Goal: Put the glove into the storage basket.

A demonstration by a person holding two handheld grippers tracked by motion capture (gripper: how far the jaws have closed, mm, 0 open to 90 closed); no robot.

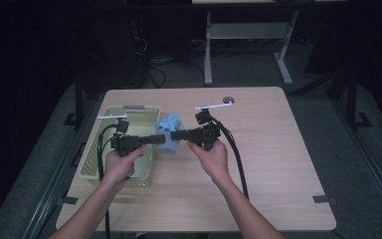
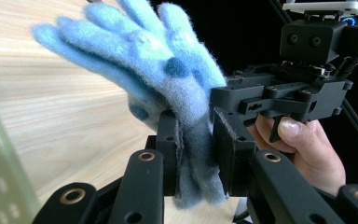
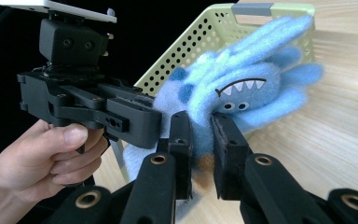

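One fuzzy blue glove hangs above the table, just right of the single green basket. Two grippers clamp it: the left gripper and the right gripper, jaws pressed on its fabric.

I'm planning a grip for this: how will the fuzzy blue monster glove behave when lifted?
The blue monster glove is probably floppy: its fingers droop sideways beyond both tools. It likely squashes thin, as its cuff is pinched flat between the left tool. The fuzzy pile suggests little slipping.
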